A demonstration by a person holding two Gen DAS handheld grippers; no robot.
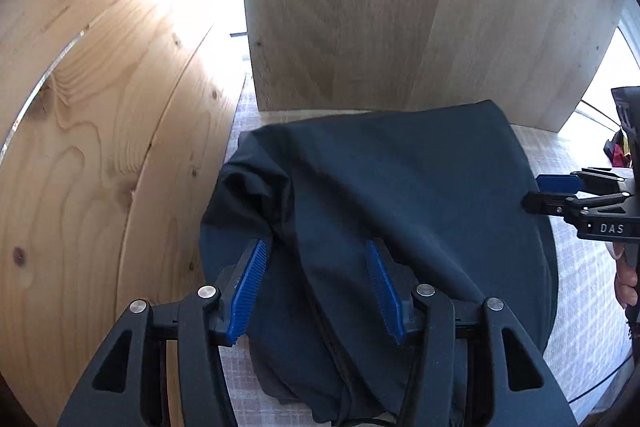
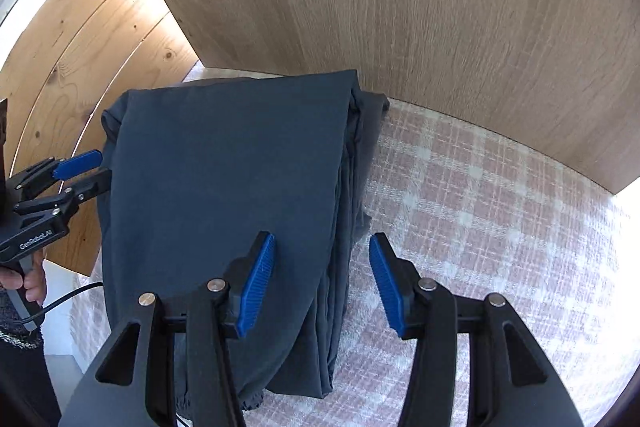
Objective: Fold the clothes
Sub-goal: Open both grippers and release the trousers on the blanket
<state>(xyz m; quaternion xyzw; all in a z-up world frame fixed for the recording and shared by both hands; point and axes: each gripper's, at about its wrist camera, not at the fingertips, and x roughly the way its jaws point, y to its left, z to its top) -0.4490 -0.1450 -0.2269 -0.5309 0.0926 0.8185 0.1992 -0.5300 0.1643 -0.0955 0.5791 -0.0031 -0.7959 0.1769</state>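
A dark navy garment (image 1: 400, 187) (image 2: 224, 167) lies folded into a thick rectangle on a pink-and-white plaid cloth (image 2: 480, 227). Its left side is rumpled, and stacked layers show along its right edge. My left gripper (image 1: 315, 245) (image 2: 94, 173) is open above the rumpled left part, holding nothing. My right gripper (image 2: 320, 239) (image 1: 546, 193) is open too. It straddles the garment's layered right edge, one blue pad (image 2: 256, 287) over the fabric and the other over the plaid cloth.
An upright light wooden panel (image 1: 400, 7) (image 2: 400, 7) stands just behind the garment. Pine slats (image 1: 100, 107) close off the left side. A person's hand (image 2: 28, 287) holds the left gripper's handle, with a black cable (image 2: 72, 297) trailing below it.
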